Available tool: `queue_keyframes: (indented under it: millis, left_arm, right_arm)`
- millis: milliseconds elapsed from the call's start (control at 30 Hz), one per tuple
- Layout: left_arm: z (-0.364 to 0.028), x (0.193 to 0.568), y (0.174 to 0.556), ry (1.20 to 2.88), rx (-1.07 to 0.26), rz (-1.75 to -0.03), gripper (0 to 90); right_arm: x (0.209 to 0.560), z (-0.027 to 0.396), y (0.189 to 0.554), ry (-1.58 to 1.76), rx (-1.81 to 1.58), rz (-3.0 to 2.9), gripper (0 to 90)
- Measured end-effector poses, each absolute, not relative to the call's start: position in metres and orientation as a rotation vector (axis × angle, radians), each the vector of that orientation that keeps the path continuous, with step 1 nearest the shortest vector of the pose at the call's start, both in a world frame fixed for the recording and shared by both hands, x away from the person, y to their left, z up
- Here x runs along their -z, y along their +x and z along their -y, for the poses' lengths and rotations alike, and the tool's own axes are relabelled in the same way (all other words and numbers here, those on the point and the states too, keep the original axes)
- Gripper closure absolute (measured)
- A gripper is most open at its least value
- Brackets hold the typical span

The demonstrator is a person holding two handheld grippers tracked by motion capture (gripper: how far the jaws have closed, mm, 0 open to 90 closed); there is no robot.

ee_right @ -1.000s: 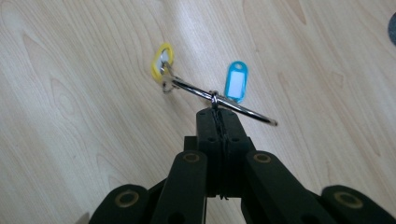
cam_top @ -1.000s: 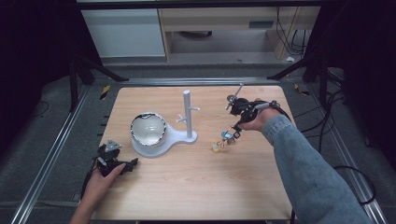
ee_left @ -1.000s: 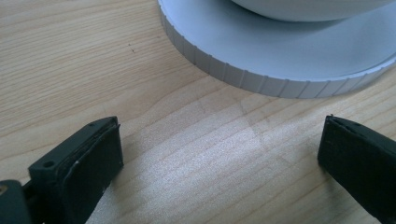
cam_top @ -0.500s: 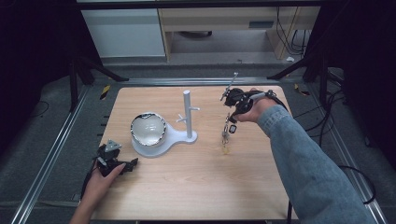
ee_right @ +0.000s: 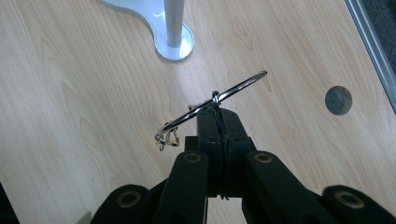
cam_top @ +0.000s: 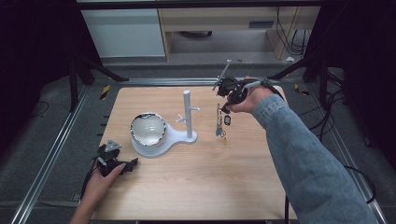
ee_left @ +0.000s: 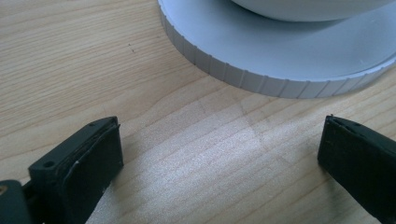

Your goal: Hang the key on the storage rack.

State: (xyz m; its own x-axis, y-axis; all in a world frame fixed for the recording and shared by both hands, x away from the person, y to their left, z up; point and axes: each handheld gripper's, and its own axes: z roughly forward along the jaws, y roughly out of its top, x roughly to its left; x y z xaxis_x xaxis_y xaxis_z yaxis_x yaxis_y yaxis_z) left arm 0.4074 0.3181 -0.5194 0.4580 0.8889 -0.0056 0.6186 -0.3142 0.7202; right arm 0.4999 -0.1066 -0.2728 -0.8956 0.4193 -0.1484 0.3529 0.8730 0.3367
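My right gripper (cam_top: 226,108) is held above the right half of the table, shut on a metal key ring (ee_right: 215,100). From the ring a bunch of keys and tags (cam_top: 220,125) hangs straight down, to the right of the white stand's post (cam_top: 187,113). In the right gripper view the ring sticks out sideways from the closed jaws (ee_right: 218,120). My left gripper (cam_top: 116,158) rests at the table's front left, open, with bare wood between its pads (ee_left: 95,151). The stand's ribbed round base (ee_left: 280,60) lies just ahead of it.
The white stand (cam_top: 164,139) carries a pale bowl (cam_top: 148,129) on its round part and short pegs on its post. A round hole (ee_right: 338,100) sits in the tabletop near the right edge. Metal rails run along both sides of the table.
The right hand has risen and drawn back from the table, lifting the keys off the wood until they hang free. The left hand has stayed put.
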Motion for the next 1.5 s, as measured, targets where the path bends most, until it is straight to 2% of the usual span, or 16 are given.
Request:
queue_keyframes:
  millis: [900,1500]
  left_arm:
    - [-0.318,0.519,0.407,2.054,-0.526,-1.252,0.0]
    - [-0.318,0.519,0.407,2.054,-0.526,-1.251,0.0]
  right_arm:
    - [0.234,0.082,0.495,0.534,-0.465,-2.811,89.2]
    - [0.214,0.05,0.497,0.463,-0.436,-2.816,89.2]
